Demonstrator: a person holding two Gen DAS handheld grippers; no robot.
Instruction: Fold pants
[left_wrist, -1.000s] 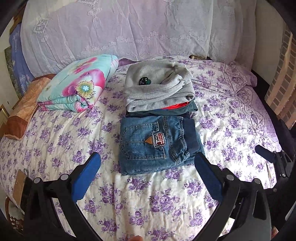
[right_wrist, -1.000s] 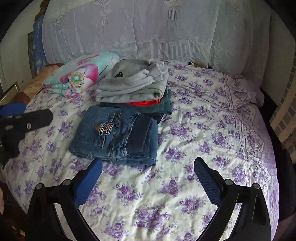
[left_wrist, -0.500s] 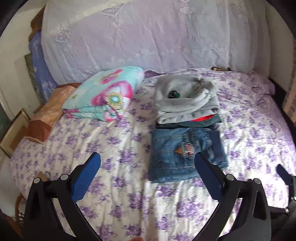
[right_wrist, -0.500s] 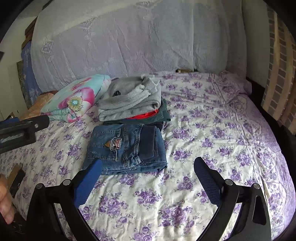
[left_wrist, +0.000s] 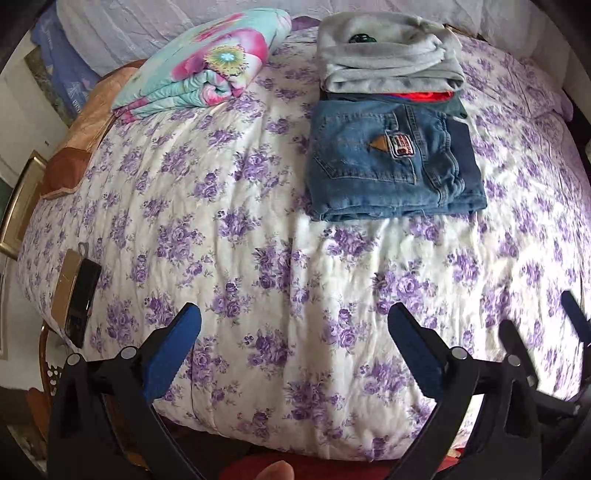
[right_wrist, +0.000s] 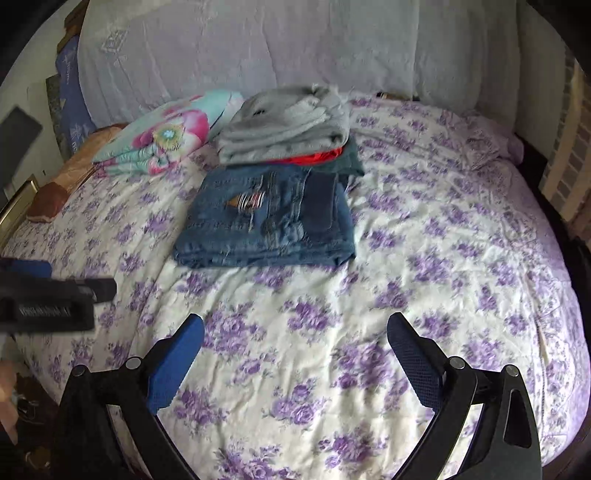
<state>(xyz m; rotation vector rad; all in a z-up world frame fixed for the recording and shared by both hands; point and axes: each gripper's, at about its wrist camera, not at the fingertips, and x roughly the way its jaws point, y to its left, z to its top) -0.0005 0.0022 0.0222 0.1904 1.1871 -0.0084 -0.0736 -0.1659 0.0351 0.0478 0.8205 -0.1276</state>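
Folded blue denim pants (left_wrist: 391, 162) (right_wrist: 266, 221) lie flat on the floral bedspread (left_wrist: 258, 240) (right_wrist: 424, 277), touching the front of a stack of folded clothes (left_wrist: 388, 59) (right_wrist: 288, 125) topped by a grey garment. My left gripper (left_wrist: 295, 328) hovers open over the near part of the bed, well short of the pants, with nothing between its blue pads. My right gripper (right_wrist: 295, 332) is also open and empty, back from the pants. The left gripper's body shows at the left edge of the right wrist view.
A folded floral blanket (left_wrist: 203, 62) (right_wrist: 166, 133) lies at the back left. A phone on a tan box (left_wrist: 75, 295) sits at the bed's left edge. Brown cushions (left_wrist: 85, 144) lie left; a lace-covered headboard (right_wrist: 258, 44) stands behind.
The left gripper has tipped downward toward the bed and both views have shifted; the pants and stack have not moved. Both grippers stayed open.
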